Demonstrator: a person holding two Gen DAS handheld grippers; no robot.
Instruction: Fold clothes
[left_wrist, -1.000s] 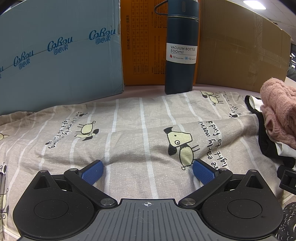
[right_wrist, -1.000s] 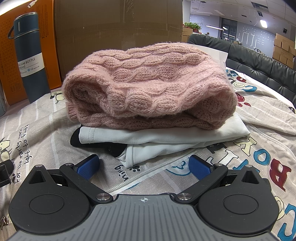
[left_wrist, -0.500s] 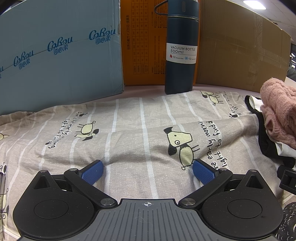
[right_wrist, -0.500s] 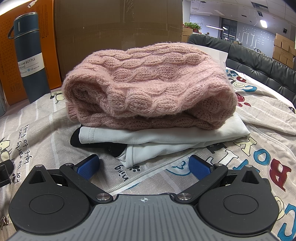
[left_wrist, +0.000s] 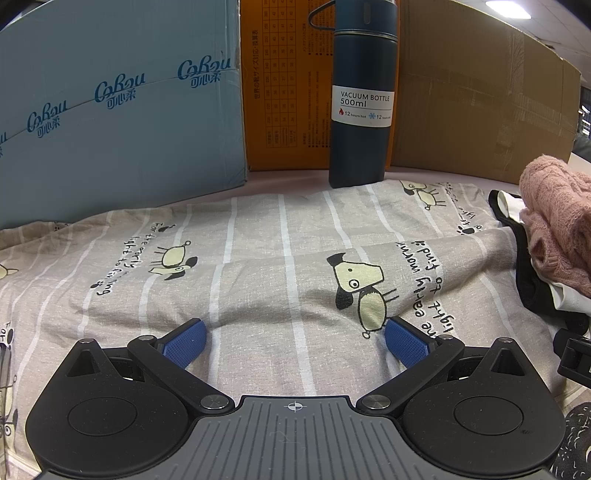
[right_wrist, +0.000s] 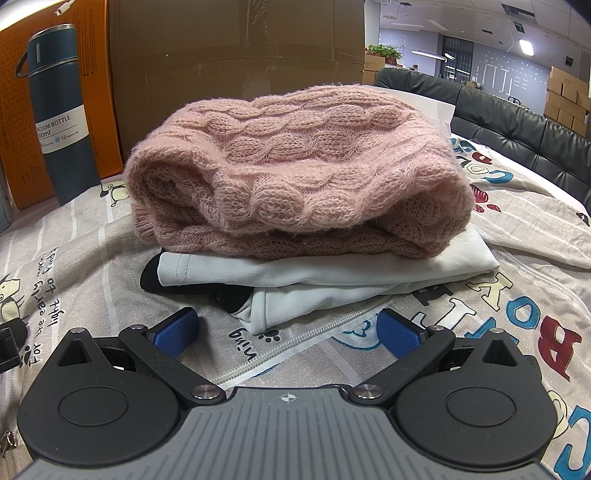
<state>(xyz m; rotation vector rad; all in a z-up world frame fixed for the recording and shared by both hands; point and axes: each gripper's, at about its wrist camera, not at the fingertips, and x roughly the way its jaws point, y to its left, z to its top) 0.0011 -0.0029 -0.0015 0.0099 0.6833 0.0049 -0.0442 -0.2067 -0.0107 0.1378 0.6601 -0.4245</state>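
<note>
Wrist views: left gripper (left_wrist: 295, 341) and right gripper (right_wrist: 286, 330) spread wide, grasping nothing.

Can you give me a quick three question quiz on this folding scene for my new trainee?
1. True or false: the pink knit sweater lies on top of the folded white garment.
2. Multiple choice: the vacuum bottle stands A) upright, B) on its side, C) upside down.
3. Fill in: the left gripper and the right gripper are both ____ above the printed fabric.

Key: 1 true; 2 A; 3 open.
</note>
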